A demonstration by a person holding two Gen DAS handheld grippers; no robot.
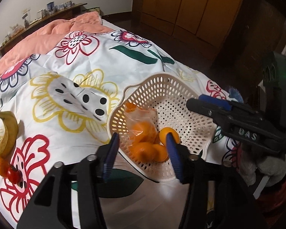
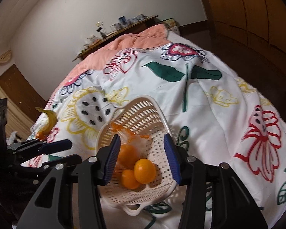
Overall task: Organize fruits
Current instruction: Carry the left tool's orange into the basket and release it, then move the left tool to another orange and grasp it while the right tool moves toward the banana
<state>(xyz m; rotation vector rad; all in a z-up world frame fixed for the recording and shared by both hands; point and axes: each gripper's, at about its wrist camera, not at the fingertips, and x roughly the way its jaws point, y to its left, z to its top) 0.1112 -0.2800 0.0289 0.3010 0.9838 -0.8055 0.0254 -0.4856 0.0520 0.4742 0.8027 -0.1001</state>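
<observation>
Fruits are partly gathered: the cream perforated basket sits on the flowered bedspread at centre right of the left wrist view, and holds several oranges with a clear plastic bag lying over them, plus a smooth yellow-orange fruit on top. Still outside it, at the lower left edge of that view, lie a banana, a small orange and a red fruit, so I judge the job roughly half done. The left gripper hangs over the basket's near rim, fingers spread wide and empty. The right gripper points down into the basket from the other side, also wide open with nothing held; the yellow-orange fruit lies between its fingers, but whether they touch it is unclear.
</observation>
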